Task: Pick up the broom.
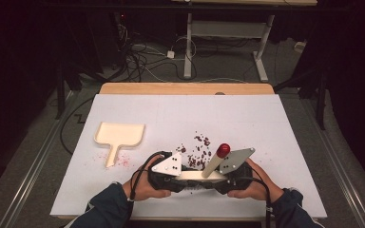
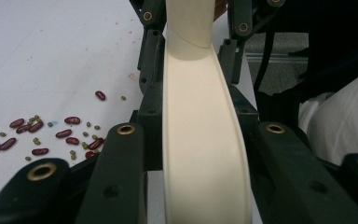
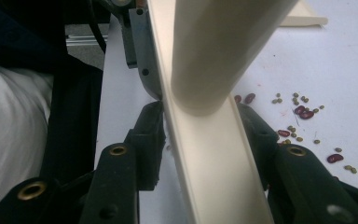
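Observation:
A cream brush head lies low over the white table's front edge, with a cream handle rising from it to a red tip. My left gripper is shut on one end of the head. From the other side my right gripper is shut on the far end, just below the handle. The two grippers face each other. Red and green beans are scattered just beyond them on the table. A cream dustpan lies flat at the left.
The white table top ends in a wooden strip at the back. Some red specks lie beside the dustpan's handle. Beans spread to the left of my left gripper and to the right of my right gripper.

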Available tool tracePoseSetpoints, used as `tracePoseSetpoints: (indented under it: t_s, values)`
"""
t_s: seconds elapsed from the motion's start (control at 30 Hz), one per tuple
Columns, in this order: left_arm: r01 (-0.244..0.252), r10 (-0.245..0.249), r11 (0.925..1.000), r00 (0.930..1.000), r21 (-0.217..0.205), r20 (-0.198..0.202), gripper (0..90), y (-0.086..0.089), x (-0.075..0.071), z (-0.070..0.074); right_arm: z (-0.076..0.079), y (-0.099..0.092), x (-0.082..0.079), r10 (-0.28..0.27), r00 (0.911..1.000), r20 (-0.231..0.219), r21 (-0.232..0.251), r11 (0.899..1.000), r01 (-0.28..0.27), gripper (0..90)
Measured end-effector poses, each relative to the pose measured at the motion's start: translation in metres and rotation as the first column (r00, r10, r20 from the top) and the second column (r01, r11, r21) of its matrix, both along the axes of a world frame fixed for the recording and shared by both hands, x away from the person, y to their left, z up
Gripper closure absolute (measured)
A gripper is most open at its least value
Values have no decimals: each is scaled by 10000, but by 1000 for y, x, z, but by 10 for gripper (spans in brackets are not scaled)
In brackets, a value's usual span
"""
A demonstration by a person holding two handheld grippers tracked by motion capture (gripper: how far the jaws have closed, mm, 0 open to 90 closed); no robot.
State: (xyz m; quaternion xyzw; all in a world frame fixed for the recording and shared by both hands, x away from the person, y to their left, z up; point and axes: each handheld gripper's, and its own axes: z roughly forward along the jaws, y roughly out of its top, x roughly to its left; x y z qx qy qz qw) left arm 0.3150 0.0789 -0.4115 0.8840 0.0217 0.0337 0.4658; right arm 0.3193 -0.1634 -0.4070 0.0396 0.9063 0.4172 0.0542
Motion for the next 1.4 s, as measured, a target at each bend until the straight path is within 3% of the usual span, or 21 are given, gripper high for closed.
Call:
tracePoseSetpoints:
  t_s: [0.2, 0.27, 0.33, 0.37, 0.4, 0.47, 0.6, 0.63, 0.67, 0.7, 0.77, 0.87, 0.97, 1.0, 1.03, 1.07, 1.2, 1.23, 1.3, 1.37, 1.4]
  values:
    - [-125, 125, 9999, 9994, 8, 308, 588, 2, 0, 3, 4, 0, -3, -31, 9996, 294, 20, 10000, 31, 659]
    - [-481, 480, 9988, 9971, -5, 586, 563, 6, -1, 6, 5, 0, -3, -86, 9992, 399, 4, 10000, 86, 666]
    - [-626, 627, 9980, 9963, -39, 584, 506, 8, 0, 7, 6, -3, 0, -170, 9987, 478, 38, 9999, 168, 670]
    - [-771, 772, 9970, 9949, -33, 647, 467, 11, 1, 8, 6, -5, 0, -398, 9983, 416, 25, 9992, 398, 671]
    - [-1308, 1313, 9913, 9874, -108, 887, 426, 16, 2, 11, 7, -7, 1, -544, 9975, 447, 14, 9985, 544, 673]
    - [-1607, 1623, 9867, 9825, -253, 911, 371, 19, 2, 12, 7, -9, 3, -677, 9964, 503, 21, 9977, 677, 673]
    - [-2843, 2889, 9573, 9446, -519, 1558, 233, 31, 2, 17, 14, -23, 9, -1660, 9844, 578, 293, 9859, 1645, 673]
    - [-3327, 3401, 9403, 9246, -714, 1712, 232, 40, 2, 18, 15, -26, 11, -1866, 9801, 677, 339, 9822, 1847, 673]
    - [-3327, 3401, 9403, 9246, -714, 1712, 222, 40, 2, 18, 15, -26, 11, -1866, 9801, 677, 339, 9822, 1847, 673]
    - [-3585, 3665, 9304, 9121, -765, 1837, 208, 44, 1, 18, 18, -31, 13, -2370, 9680, 823, 417, 9713, 2343, 674]
    - [-3961, 4065, 9136, 8935, -916, 1908, 206, 53, 0, 17, 19, -34, 15, -2579, 9623, 863, 454, 9659, 2548, 673]
    - [-4568, 4658, 8847, 8572, -933, 2195, 204, 68, -2, 14, 23, -46, 19, -3367, 9366, 971, 584, 9413, 3324, 674]
    - [-5080, 5154, 8561, 8256, -949, 2296, 202, 85, -3, 8, 24, -52, 20, -3641, 9268, 919, 704, 9308, 3587, 674]
    - [-5255, 5288, 8470, 8175, -800, 2283, 202, 90, -4, 5, 25, -55, 21, -3840, 9184, 948, 751, 9227, 3780, 674]
    - [-5413, 5418, 8377, 8077, -717, 2325, 202, 94, -4, 1, 27, -60, 23, -4176, 9024, 1063, 765, 9083, 4113, 674]
    - [-5536, 5519, 8304, 8019, -627, 2289, 202, 99, -4, -3, 27, -60, 23, -4176, 9024, 1063, 765, 9083, 4113, 674]
    - [-5940, 5838, 8041, 7812, -243, 2212, 202, 113, -6, -16, 31, -72, 27, -4653, 8786, 1078, 987, 8844, 4562, 674]
    - [-6017, 5883, 7987, 7771, -101, 2238, 203, 116, -6, -18, 32, -76, 29, -4921, 8634, 1113, 1045, 8697, 4823, 674]
    - [-6137, 5966, 7895, 7705, 79, 2246, 203, 119, -9, -23, 32, -79, 29, -4985, 8601, 1080, 1018, 8662, 4893, 674]
    - [-6285, 6111, 7777, 7611, 139, 2175, 203, 123, -11, -27, 32, -84, 31, -5233, 8454, 1071, 1075, 8514, 5134, 674]
    - [-6372, 6205, 7706, 7552, 147, 2112, 203, 125, -12, -29, 32, -85, 32, -5256, 8442, 1051, 1057, 8500, 5160, 674]
